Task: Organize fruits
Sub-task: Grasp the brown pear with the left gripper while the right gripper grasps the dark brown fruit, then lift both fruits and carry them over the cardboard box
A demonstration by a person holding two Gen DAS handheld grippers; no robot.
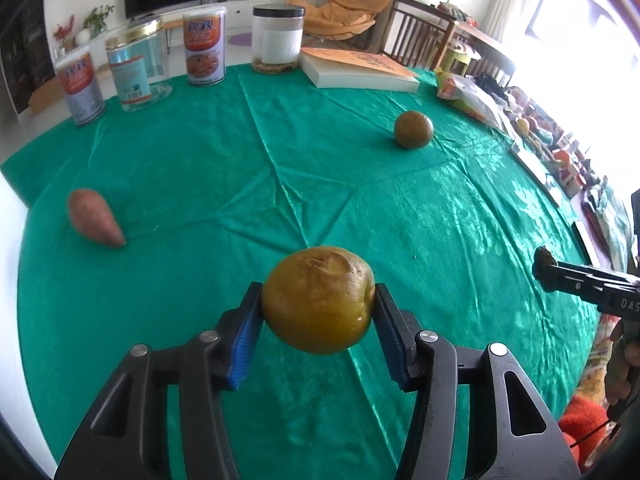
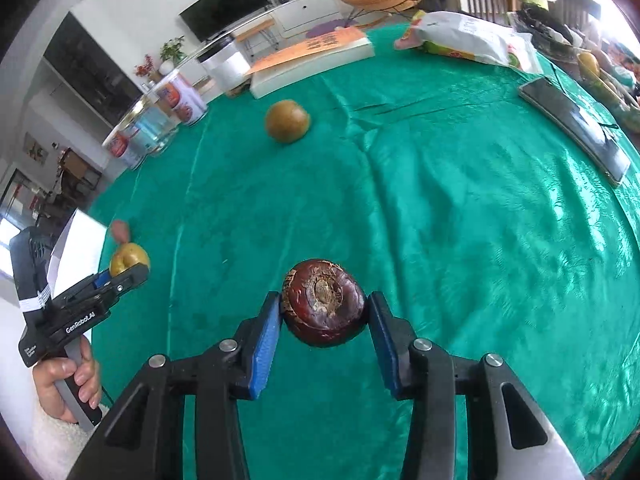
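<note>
Two hand-held grippers each pinch a piece of produce above a surface draped in a shiny green cloth (image 1: 280,168). The left hand-held gripper (image 1: 318,306) has its blue pads (image 1: 244,332) pressed against both sides of a yellow-brown apple (image 1: 318,300) with a wrinkled, bruised top, and the apple hangs clear of the cloth. The right hand-held gripper (image 2: 324,312) clamps a dark reddish-brown, flattened round fruit (image 2: 324,302) with a rough tan scar on its upper face; this one is also off the cloth.

In the right wrist view the left hand-held gripper shows at the left edge, held by a hand (image 2: 66,380) around its grip, with the apple at its tip. In the left wrist view the tip of the right hand-held gripper enters from the right edge with the dark fruit on it.

Lying on the cloth are a sweet potato (image 1: 94,216) at the left and a round olive-brown fruit (image 1: 413,129) farther back toward the right, well apart from each other. Along the far edge stand two orange-labelled cans (image 1: 204,46), a clear jar with a gold lid (image 1: 136,68) and a clear jar with a black lid (image 1: 277,38). A thick book with an orange cover (image 1: 358,70) lies beside the black-lidded jar. A phone (image 2: 576,128) lies near the right edge of the cloth.
</note>
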